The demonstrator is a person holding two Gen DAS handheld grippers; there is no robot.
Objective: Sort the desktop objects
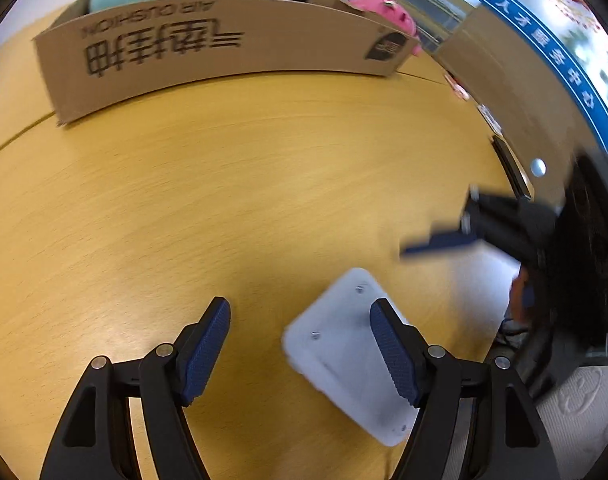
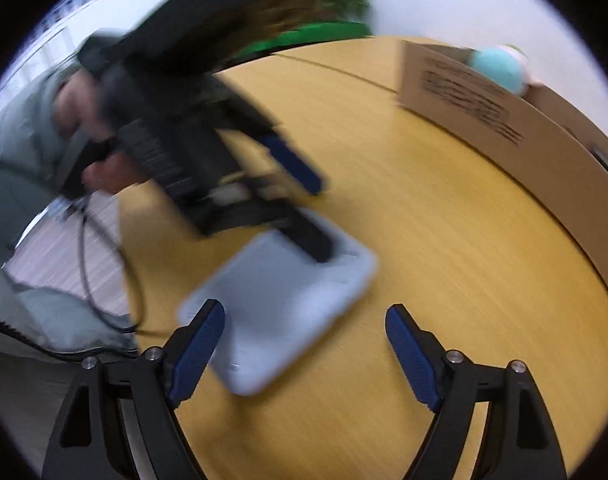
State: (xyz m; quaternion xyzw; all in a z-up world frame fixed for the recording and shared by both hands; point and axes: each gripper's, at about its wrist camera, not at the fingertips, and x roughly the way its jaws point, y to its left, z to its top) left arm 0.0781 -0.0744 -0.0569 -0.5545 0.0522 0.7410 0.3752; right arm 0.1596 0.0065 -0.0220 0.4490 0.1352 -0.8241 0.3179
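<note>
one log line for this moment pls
left tool: open, over white flat device | right tool: open, empty | cardboard box: holds plush toys | device not yet gripped

Both grippers wide apart at the jaws, neither gripping anything.

In the left wrist view the left gripper [image 1: 299,350] fills the bottom of the frame, its blue ribbed pads [image 1: 205,354] spread well apart on black linkages. The right gripper [image 1: 444,240] shows blurred at the middle right of that frame, one blue finger pointing left. In the right wrist view the right gripper [image 2: 304,354] sits along the bottom edge, jaws spread equally wide. The left gripper [image 2: 299,184] reaches in from the upper left, blurred, its fingers parted, held by the person's left hand [image 2: 103,174] at the left of the frame, grey sleeve behind it.
</note>
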